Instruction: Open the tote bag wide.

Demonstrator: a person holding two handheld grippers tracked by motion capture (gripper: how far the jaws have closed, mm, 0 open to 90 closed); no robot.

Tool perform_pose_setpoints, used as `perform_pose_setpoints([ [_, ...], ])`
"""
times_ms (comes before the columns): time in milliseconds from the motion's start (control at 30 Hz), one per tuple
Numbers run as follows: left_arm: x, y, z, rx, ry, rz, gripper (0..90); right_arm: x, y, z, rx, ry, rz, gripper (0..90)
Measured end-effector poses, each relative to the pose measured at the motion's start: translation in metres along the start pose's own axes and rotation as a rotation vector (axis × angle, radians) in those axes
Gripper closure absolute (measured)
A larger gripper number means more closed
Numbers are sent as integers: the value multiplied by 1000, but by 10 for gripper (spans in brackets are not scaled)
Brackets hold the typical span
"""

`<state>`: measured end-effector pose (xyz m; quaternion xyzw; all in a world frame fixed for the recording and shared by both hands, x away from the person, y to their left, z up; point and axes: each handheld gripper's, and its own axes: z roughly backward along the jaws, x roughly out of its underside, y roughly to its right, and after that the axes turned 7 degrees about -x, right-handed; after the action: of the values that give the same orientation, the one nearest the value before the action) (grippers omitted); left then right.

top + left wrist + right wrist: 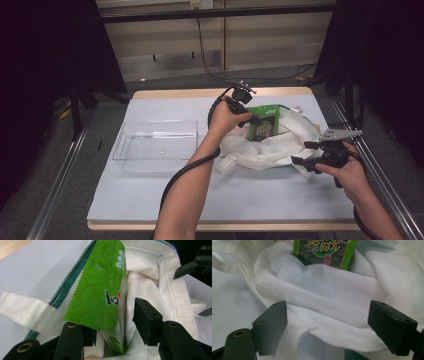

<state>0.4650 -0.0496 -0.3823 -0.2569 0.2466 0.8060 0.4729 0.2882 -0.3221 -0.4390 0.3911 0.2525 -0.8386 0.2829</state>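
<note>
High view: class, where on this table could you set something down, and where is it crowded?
Free: the near strip of the table and the patch between the clear tray and the white bag. Crowded: around the bag, where both grippers work.

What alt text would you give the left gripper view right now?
A green snack packet stands upright in the mouth of a white cloth bag, between the two black jaws of the left hand-held gripper; the right-hand jaw stands clear of it. The other hand-held gripper shows at the top right, beyond the bag's rim.
</note>
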Motion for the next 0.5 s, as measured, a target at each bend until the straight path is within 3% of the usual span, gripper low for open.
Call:
perform_pose_setpoints([
  [500,-11,4,-3,-7,-21,-40,551,1,0,1,-2,0,1,154],
])
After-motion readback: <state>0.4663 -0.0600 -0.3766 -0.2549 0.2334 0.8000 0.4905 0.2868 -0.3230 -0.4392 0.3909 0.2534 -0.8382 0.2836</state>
